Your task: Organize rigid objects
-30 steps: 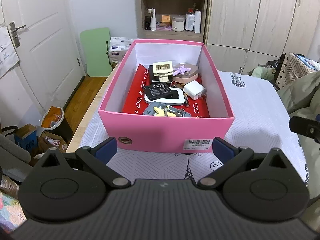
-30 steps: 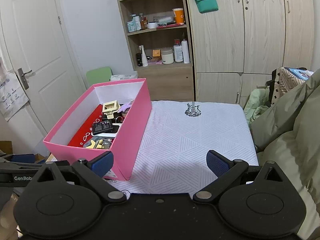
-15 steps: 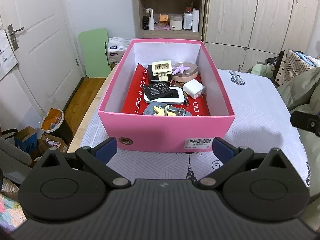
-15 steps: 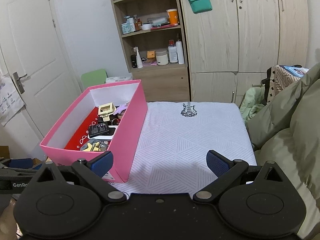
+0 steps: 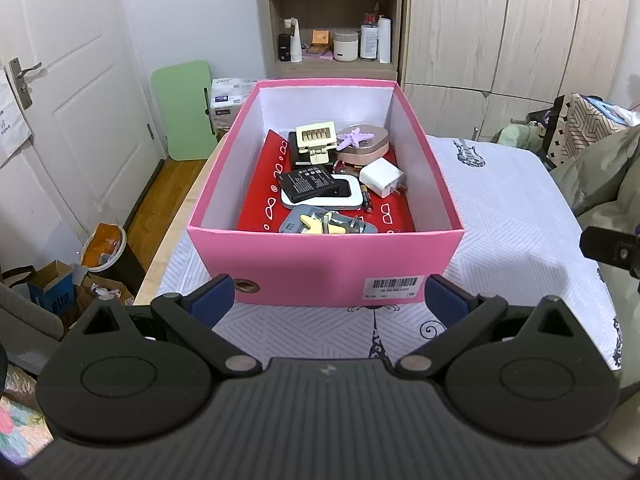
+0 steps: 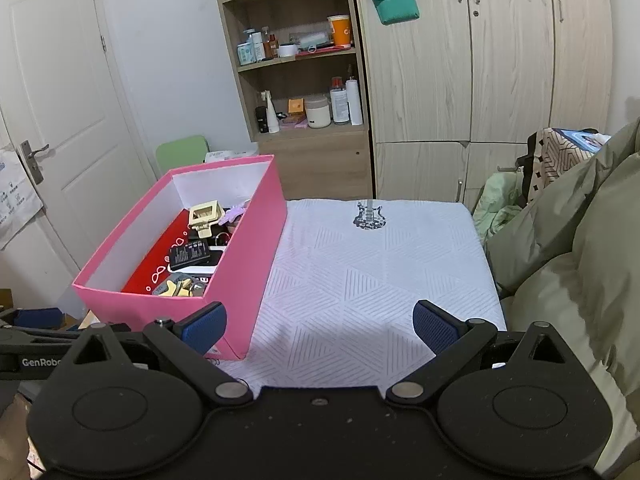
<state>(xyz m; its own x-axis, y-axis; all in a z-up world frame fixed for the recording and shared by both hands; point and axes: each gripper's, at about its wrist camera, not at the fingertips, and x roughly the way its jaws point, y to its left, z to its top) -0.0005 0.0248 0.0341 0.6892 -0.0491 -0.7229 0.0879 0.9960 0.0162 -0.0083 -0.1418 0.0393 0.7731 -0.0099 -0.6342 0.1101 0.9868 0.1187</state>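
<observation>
A pink cardboard box (image 5: pixel 326 266) (image 6: pixel 244 280) stands on a white patterned tablecloth (image 5: pixel 496 208) (image 6: pixel 360 280). Inside it lie a red pouch (image 5: pixel 264 204), a black battery (image 5: pixel 310 186) on a white device (image 5: pixel 352 202), a white charger (image 5: pixel 382 178), a cream clip (image 5: pixel 316 138), a purple starfish (image 5: pixel 354 138) on a pinkish case, and a grey piece with yellow stars (image 5: pixel 326 226). My left gripper (image 5: pixel 326 298) is open just before the box's near wall, holding nothing. My right gripper (image 6: pixel 318 328) is open over the cloth, to the right of the box.
A wooden shelf (image 6: pixel 296 92) with bottles and wardrobe doors (image 6: pixel 500 60) stand behind the table. An olive quilt (image 6: pixel 580 248) lies at the right. A door (image 5: pixel 52 92), a bin (image 5: pixel 102 246) and floor clutter are on the left. The right gripper's edge (image 5: pixel 610 246) shows in the left wrist view.
Both cameras have risen and drawn back slightly from the box. The fingers have kept the same spread and the box contents have not moved.
</observation>
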